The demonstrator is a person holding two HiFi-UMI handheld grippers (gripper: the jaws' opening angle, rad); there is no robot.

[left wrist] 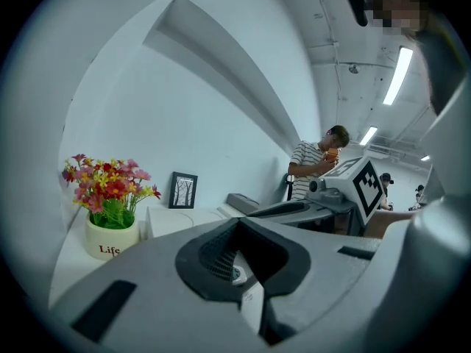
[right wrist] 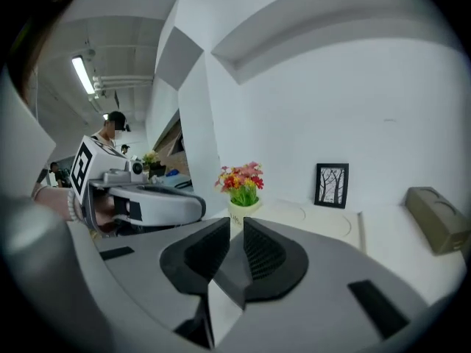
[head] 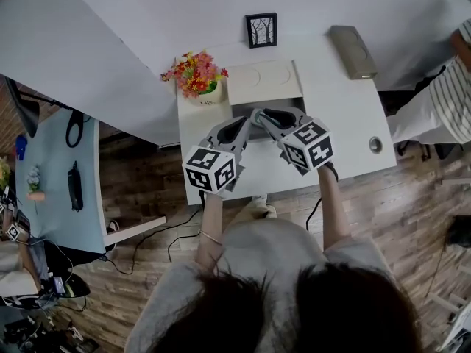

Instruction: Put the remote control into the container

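I see no remote control in any view. A white container (head: 263, 81) with two round marks on its top stands at the back of the white table (head: 346, 116); a grey recess (head: 243, 109) lies just in front of it. Both grippers hover side by side over that recess. My left gripper (head: 245, 126) (left wrist: 237, 223) has its pads together, and I cannot make out the small pale bit low between them. My right gripper (head: 259, 116) (right wrist: 235, 223) shows only a narrow slit between its pads, with nothing in it.
A flower pot (head: 200, 87) stands left of the container and a small picture frame (head: 261, 30) behind it. A grey-brown box (head: 352, 50) lies at the back right. A person in a striped shirt (head: 449, 101) stands at the right. A blue side table (head: 51, 182) is at the far left.
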